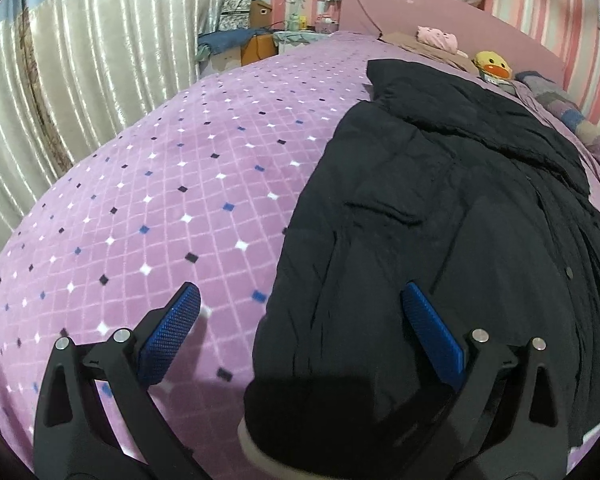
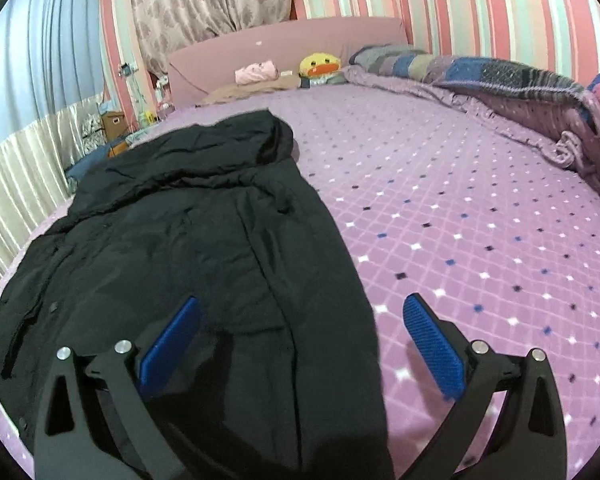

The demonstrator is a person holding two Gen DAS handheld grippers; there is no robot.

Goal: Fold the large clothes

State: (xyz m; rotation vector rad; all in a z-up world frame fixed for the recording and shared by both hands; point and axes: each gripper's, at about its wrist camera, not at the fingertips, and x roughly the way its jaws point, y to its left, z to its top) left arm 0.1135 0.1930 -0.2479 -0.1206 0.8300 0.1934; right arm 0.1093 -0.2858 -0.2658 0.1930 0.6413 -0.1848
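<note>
The black coat (image 1: 440,208) lay lengthwise down the bed (image 1: 160,200), its hood end toward the headboard (image 2: 284,36) and its hem at the near edge, already narrowed into a long band with thick, puffy layers stacked on one another. The left tool (image 1: 300,320) hovered spread wide over the coat's near left border, one blue pad above the purple cover and the other above the cloth, gripping nothing. The right tool (image 2: 300,328) stood likewise agape over the near right border, empty.

The likeliest fault, I judged, was a pinch that caught only the top layer (the padding looked slippery), so the lower layers would slide apart when lifted. Uneven lifting by the two tools could skew the fold, and the hem lying at the bed's near edge might slip off.
</note>
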